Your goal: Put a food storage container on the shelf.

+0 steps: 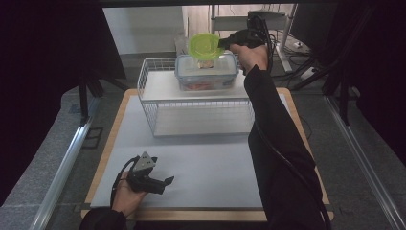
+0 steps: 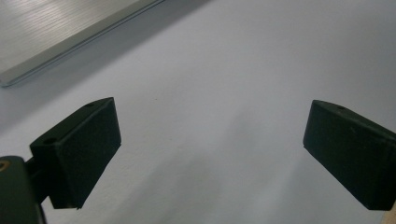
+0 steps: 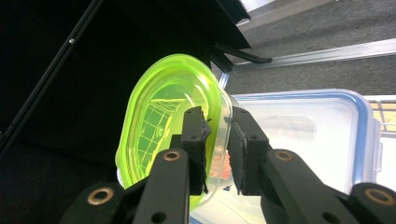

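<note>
Nearest us, our left claw (image 1: pixel 160 183) rests wide and empty on the table (image 1: pixel 210 167), out of the way. Far right, our right claw (image 3: pixel 217 140) pinches the green-lidded tub (image 3: pixel 173 121) by its rim, tilted, so it can settle atop the big box (image 1: pixel 207 72) on the wire rack (image 1: pixel 153 103).

Laboratory recording station: black curtains (image 1: pixel 43 57) enclose a test table (image 1: pixel 201 163); aluminium rails (image 1: pixel 67 158) flank it, with a monitor (image 1: pixel 313 21) and loose cables (image 1: pixel 301 67) behind.
</note>
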